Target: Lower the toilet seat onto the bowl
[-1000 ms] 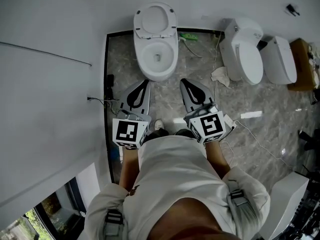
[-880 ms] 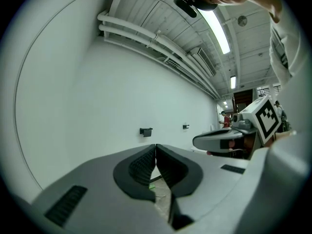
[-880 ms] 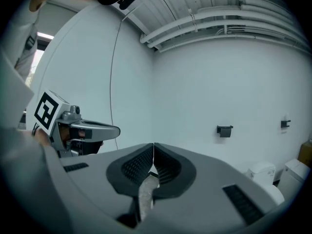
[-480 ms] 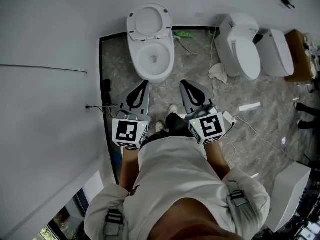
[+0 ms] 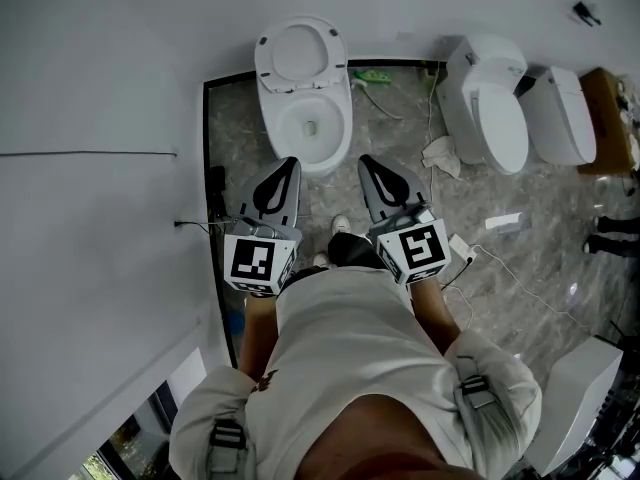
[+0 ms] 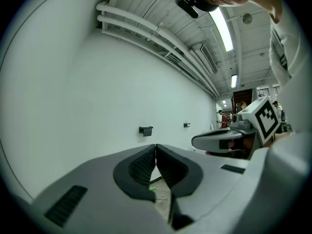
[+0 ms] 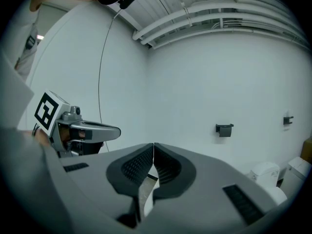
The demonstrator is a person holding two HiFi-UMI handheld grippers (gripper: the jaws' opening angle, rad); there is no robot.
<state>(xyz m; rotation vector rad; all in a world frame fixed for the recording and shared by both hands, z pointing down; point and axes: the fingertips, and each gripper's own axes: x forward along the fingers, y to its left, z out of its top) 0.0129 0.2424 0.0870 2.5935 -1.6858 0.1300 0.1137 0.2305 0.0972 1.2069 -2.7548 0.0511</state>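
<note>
In the head view a white toilet (image 5: 305,118) stands against the far wall. Its seat (image 5: 300,52) is raised, leaning back over the open bowl (image 5: 312,128). My left gripper (image 5: 291,162) is shut and empty, its tips just short of the bowl's front rim on the left. The right gripper (image 5: 364,160) is shut too, holding nothing, beside the bowl's front right. In the left gripper view the shut jaws of the left gripper (image 6: 156,146) face a bare white wall, and so does the right gripper (image 7: 153,144) in its own view. The toilet is hidden in both.
Two more white toilets (image 5: 497,108) (image 5: 562,118) lie on the marble floor at the right, beside a cardboard box (image 5: 606,116). A rag (image 5: 440,154), cables (image 5: 510,283) and a green object (image 5: 376,72) litter the floor. A white wall (image 5: 100,148) bounds the left.
The toilet has come a little nearer to both gripper tips as the person stepped forward. Both grippers stay shut and level.
</note>
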